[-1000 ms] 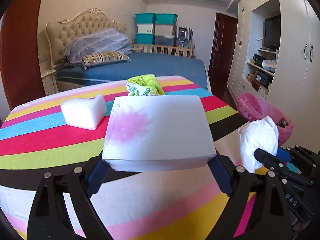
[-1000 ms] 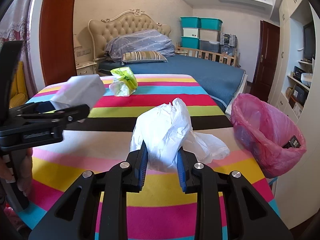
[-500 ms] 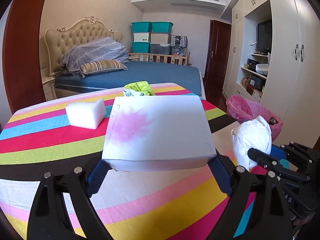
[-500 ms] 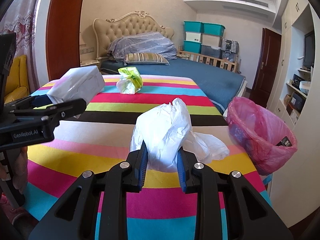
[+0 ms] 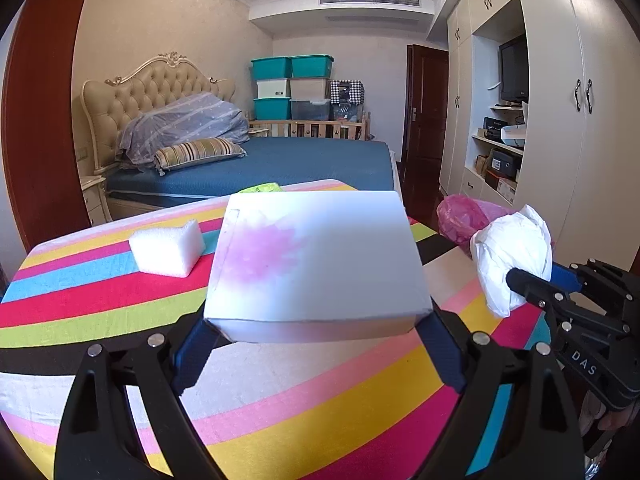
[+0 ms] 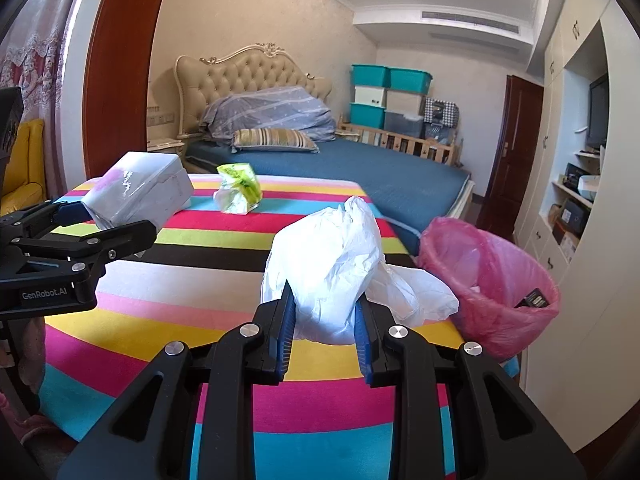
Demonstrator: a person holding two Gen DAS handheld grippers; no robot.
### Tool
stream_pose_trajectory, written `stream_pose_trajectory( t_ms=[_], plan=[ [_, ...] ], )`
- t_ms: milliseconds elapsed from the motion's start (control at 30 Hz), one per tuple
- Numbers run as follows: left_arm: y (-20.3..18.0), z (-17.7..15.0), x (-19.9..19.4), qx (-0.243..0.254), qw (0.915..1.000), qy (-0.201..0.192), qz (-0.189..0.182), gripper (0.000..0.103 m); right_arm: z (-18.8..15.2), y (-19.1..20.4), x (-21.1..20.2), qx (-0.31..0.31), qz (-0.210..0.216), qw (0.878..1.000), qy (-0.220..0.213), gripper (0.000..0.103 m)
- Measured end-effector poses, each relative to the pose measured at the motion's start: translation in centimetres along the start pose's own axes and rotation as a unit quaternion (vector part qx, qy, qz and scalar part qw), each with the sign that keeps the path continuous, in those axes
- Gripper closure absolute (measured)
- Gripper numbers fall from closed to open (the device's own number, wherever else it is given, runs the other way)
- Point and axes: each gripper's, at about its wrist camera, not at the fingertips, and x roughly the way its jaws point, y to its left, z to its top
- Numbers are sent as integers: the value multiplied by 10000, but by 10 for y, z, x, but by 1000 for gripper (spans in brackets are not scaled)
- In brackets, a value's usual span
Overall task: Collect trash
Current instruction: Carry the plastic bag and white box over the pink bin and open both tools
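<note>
My left gripper (image 5: 318, 332) is shut on a white box (image 5: 316, 256) with a pink flower print and holds it above the striped table (image 5: 280, 408). The box also shows in the right wrist view (image 6: 138, 190). My right gripper (image 6: 325, 322) is shut on a crumpled white plastic bag (image 6: 336, 268), held above the table; the bag also shows in the left wrist view (image 5: 512, 252). A white foam block (image 5: 166, 248) and a green-and-white wrapper (image 6: 238, 188) lie on the table. A bin with a pink liner (image 6: 492, 284) stands past the table's right edge.
A blue bed (image 6: 340, 168) stands behind the table, with stacked storage boxes (image 6: 388, 96) at the far wall. White wardrobes and shelves (image 5: 560, 120) line the right side. A yellow seat (image 6: 24, 160) is at the left.
Both grippers have risen with their loads and tilted up; the table sits lower in both views. The box now hides most of the green wrapper in the left wrist view.
</note>
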Motion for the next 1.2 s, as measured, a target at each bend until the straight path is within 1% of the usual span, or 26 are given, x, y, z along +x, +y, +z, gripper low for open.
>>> stream_pose_trajectory(
  t_ms=[300,633,967,1200],
  plan=[
    [-16,5,-2,145,9998,-18,-114,15,-1,-18,-11,141,-177,9996,-189,76],
    [-35,15,3,233,9991,18,-364,15,-3,-41,-21,356,-376,9980,-350,76],
    [-62,31,15,373,9968,59,-700,15,-4,-70,-28,558,-583,9957,-465,76],
    [-85,44,33,468,9945,144,-922,15,-4,-91,-27,683,-743,9937,-482,76]
  ],
)
